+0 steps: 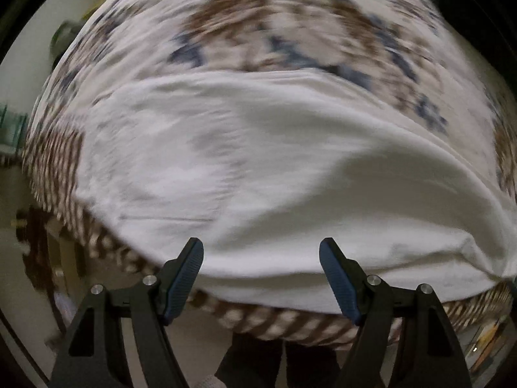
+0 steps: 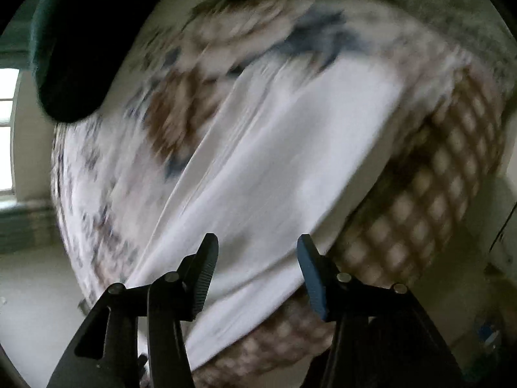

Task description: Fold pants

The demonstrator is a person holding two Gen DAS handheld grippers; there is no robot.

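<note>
White pants (image 1: 258, 168) lie spread on a bed with a floral cover (image 1: 274, 22), reaching its near edge. In the left wrist view one layer is folded over, with a raised fold at the right. My left gripper (image 1: 261, 255) is open and empty, just above the pants' near edge. In the right wrist view the pants (image 2: 274, 161) run diagonally across the bed with long creases. My right gripper (image 2: 257, 252) is open and empty over the pants' near end. Both views are motion-blurred.
The bed cover's brown checked border (image 2: 436, 168) hangs over the bed's edge (image 1: 290, 323). A dark object (image 2: 74, 48) is at the upper left in the right wrist view, with a window (image 2: 8, 129) beyond. Floor lies below the bed.
</note>
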